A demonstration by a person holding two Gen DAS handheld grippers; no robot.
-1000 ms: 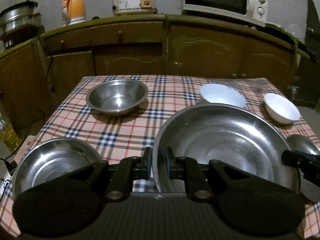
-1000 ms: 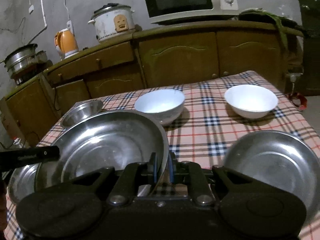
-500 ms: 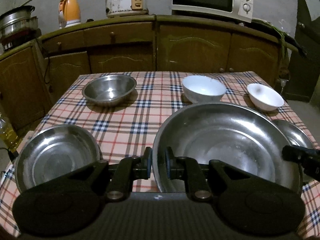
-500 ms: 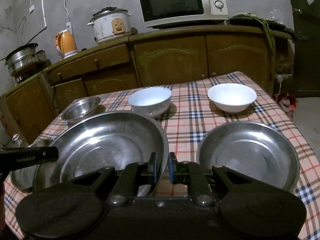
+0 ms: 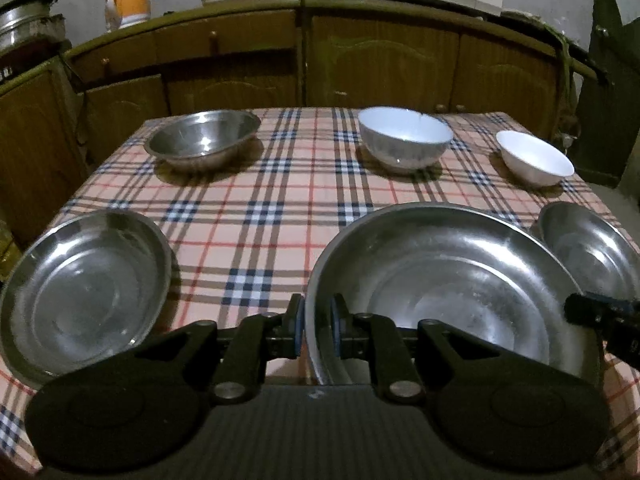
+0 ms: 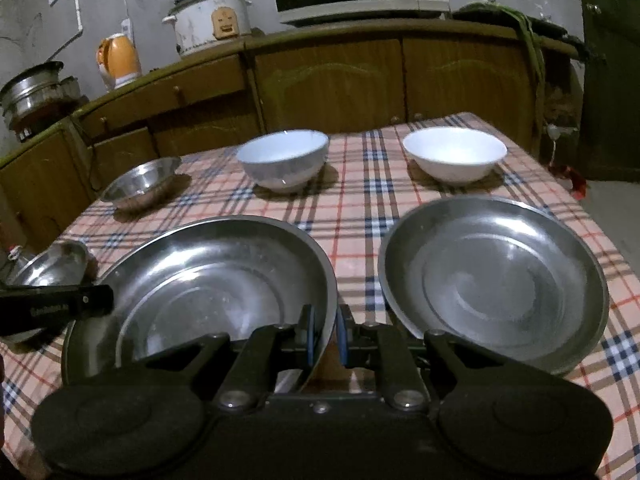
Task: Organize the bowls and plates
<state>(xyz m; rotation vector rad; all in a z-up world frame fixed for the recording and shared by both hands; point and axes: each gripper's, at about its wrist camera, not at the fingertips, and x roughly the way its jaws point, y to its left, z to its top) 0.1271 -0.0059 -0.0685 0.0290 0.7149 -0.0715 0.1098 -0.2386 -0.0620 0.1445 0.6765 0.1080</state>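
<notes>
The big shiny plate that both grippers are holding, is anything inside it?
No. The big shiny plate looks empty, just bare metal with reflections. The left gripper and right gripper pinch its rim, covering small bits. What lies under it is hidden.

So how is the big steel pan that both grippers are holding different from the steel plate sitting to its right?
The big steel pan is wider than the steel plate. The pan's rim is pinched at either side by the left hand-held gripper and the right hand-held gripper; nothing grips the plate, which lies on the checked tablecloth. Both are round, shiny, shallow and empty.
</notes>
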